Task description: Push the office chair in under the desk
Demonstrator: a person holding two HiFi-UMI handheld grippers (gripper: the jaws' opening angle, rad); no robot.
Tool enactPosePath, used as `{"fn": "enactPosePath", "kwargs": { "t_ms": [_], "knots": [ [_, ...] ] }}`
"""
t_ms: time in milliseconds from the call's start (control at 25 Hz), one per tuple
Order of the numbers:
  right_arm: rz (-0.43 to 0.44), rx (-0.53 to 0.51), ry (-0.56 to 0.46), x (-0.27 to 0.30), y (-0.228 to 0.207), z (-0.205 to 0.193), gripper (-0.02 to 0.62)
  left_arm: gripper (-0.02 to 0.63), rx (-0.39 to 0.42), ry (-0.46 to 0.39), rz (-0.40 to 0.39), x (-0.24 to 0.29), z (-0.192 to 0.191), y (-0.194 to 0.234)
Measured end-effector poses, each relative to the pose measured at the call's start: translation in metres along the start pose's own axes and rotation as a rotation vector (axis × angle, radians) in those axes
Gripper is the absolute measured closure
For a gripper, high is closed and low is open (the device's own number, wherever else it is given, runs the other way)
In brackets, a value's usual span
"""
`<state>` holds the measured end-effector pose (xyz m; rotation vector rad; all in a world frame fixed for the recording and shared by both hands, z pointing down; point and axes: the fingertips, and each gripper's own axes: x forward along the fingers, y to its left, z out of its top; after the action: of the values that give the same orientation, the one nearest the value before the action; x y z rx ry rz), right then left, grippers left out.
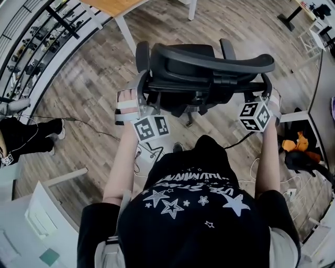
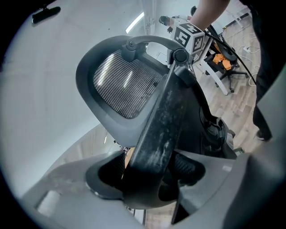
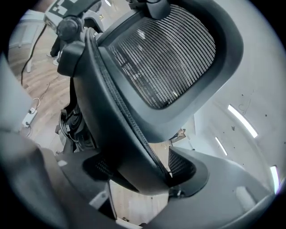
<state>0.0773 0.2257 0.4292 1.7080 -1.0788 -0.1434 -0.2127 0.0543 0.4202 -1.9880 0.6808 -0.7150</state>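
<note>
Nearest to you, your black star-printed shirt (image 1: 193, 209) fills the lower head view, and both your arms reach forward and down from it. Your left forearm (image 1: 121, 162) runs nearly straight out to the left gripper (image 1: 142, 94), whose marker cube (image 1: 153, 127) faces up toward you. Your right forearm (image 1: 268, 162) runs out parallel to it, ending at the right gripper (image 1: 267, 97) with its own cube (image 1: 255, 116). The two grippers sit at about the same height, one on each side of the office chair (image 1: 209, 68). In the left gripper view the jaws stand fairly wide and are clamped on the dark side frame (image 2: 161, 129) of the chair's back, which passes between the two ribbed pads. In the right gripper view the jaws are likewise set wide and closed on the opposite padded edge (image 3: 120, 129) of the back, with the mesh panel (image 3: 170, 53) rising above them. The chair stands on the wooden floor (image 1: 94, 89) directly ahead of you, its back toward you. A cable (image 1: 149, 152) lies on the floor by your feet. The desk (image 1: 112, 6) lies beyond the chair, up and to your left, with a white leg (image 1: 125, 34) showing. The chair is near the desk but apart from it, not under it. Another person (image 1: 26, 138) stands at the far left edge.
</note>
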Motion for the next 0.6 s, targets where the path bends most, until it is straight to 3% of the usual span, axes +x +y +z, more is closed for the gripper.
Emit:
{"fn": "enactPosePath", "kwargs": {
  "t_ms": [240, 600],
  "knots": [
    [-0.019, -0.051, 0.028, 0.019, -0.002, 0.000, 0.258, 0.293, 0.023, -0.021, 0.011, 0.018, -0.002, 0.004],
    [-0.023, -0.123, 0.005, 0.058, -0.020, 0.012, 0.272, 0.293, 0.010, 0.015, 0.015, 0.054, -0.002, 0.017]
  ]
}}
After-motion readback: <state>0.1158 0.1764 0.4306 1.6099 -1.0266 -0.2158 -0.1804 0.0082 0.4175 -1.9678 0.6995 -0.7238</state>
